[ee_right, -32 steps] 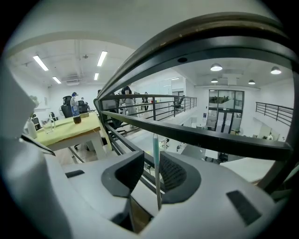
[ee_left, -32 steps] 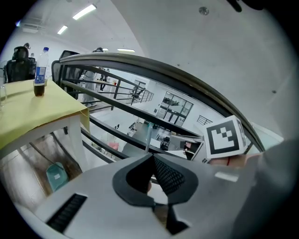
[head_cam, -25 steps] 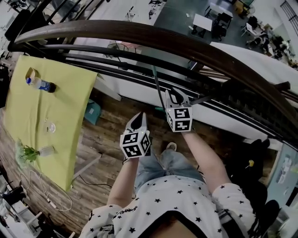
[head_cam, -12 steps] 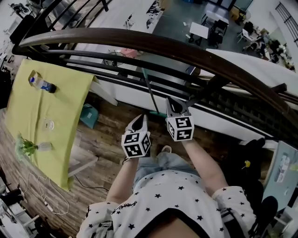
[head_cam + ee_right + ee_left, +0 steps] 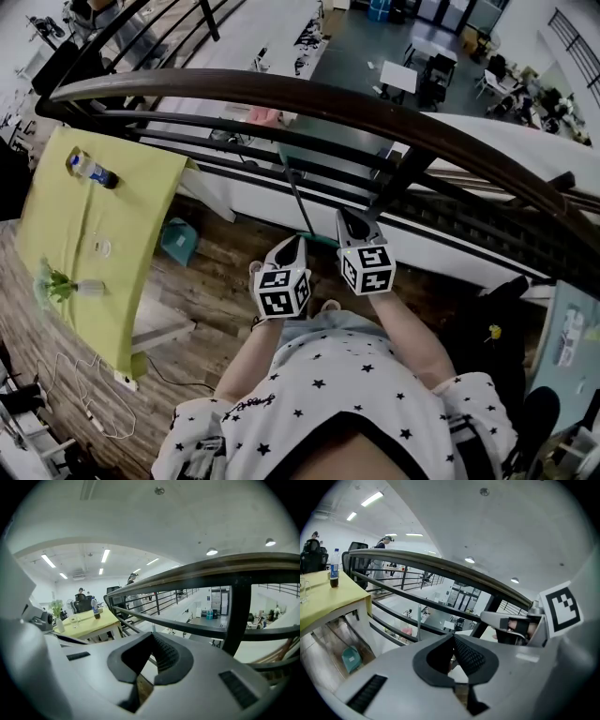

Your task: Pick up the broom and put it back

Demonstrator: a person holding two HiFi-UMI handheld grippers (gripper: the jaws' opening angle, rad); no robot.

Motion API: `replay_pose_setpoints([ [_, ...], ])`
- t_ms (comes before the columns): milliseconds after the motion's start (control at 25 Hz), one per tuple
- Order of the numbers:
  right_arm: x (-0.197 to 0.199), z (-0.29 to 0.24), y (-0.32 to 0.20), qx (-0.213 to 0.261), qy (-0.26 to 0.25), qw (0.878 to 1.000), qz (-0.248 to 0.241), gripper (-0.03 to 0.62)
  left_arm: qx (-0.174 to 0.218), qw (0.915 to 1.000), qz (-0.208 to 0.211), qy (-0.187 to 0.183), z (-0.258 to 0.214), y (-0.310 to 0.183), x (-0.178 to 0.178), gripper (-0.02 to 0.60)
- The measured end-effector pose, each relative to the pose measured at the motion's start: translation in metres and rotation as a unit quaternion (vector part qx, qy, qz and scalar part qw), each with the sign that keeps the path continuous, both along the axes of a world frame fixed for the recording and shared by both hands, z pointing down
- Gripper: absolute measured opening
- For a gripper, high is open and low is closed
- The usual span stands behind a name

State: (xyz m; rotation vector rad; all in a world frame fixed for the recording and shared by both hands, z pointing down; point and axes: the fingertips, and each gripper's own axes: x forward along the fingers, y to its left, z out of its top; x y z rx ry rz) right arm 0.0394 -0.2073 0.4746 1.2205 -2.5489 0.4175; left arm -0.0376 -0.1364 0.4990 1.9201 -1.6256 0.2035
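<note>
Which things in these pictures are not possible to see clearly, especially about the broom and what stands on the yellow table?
- Head of the broom: in the head view, the left gripper and the right gripper cover most of it, so its shape cannot be told.
- Lower pole of the broom: in the left gripper view, that gripper's own body hides it.
- Label of the bottle: too small to read in every view.
</note>
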Motion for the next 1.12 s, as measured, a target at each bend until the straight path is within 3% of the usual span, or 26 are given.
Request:
replay_pose_setpoints([
  [560,0.057,-0.033,0.042,0.012,-0.016,1.000,-0.001,-0.006,0.029,0.9985,0.042,-0.016,-0.027,0.023,0.057,0.011],
  [1120,0.079,-0.032,0.076,0.016,-0.022,1.000,-0.012,-0.006,0.042,0.9973,0.055,-0.023,-0.036,0.046,0.079,0.011],
])
